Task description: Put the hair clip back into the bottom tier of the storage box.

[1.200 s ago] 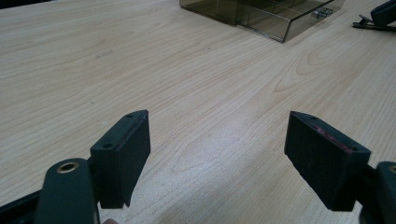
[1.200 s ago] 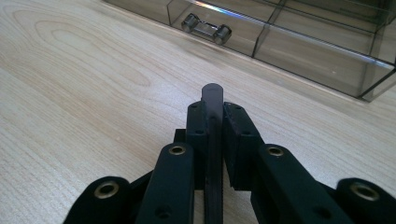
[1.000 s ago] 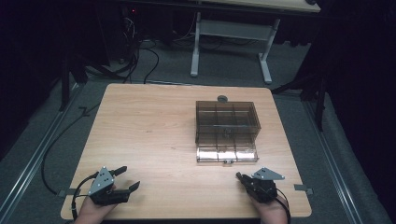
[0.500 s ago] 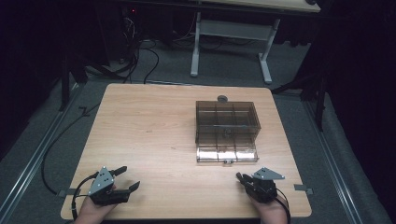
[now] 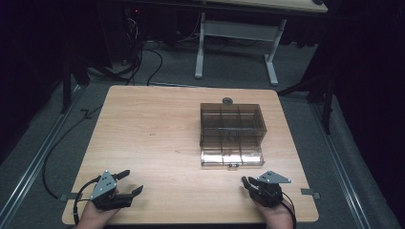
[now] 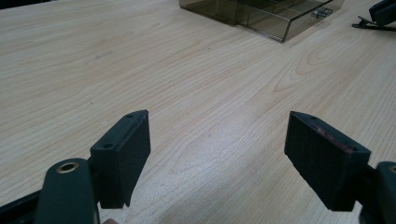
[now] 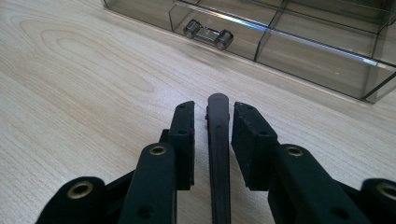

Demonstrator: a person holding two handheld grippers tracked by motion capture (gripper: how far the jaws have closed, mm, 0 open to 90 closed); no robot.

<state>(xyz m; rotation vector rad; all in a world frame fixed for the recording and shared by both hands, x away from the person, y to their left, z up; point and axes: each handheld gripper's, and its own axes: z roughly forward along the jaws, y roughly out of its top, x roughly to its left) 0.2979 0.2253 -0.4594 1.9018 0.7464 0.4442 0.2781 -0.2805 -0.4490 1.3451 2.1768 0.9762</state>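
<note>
On the wooden table, right of centre, sits a smoked clear compartment box. Its front faces the person and its small latch handle is on the near wall.

Both grippers rest at the near edge, well apart. The left gripper has its jaws spread wide, with bare wood between them. The right gripper has just been opening. Its jaws stand a little apart, and a slim dark stick lies lengthwise between them with a gap on each side, so the pads are not pressing it.

Judgement: the step is letting go of the stick just in front of the box. To do it well, widen the jaws further and lift straight up, so neither pad drags the stick sideways.

Obstacles: the box front is near the stick tip, so any forward push could knock it. A small round grey piece just behind the box is out of the way.
</note>
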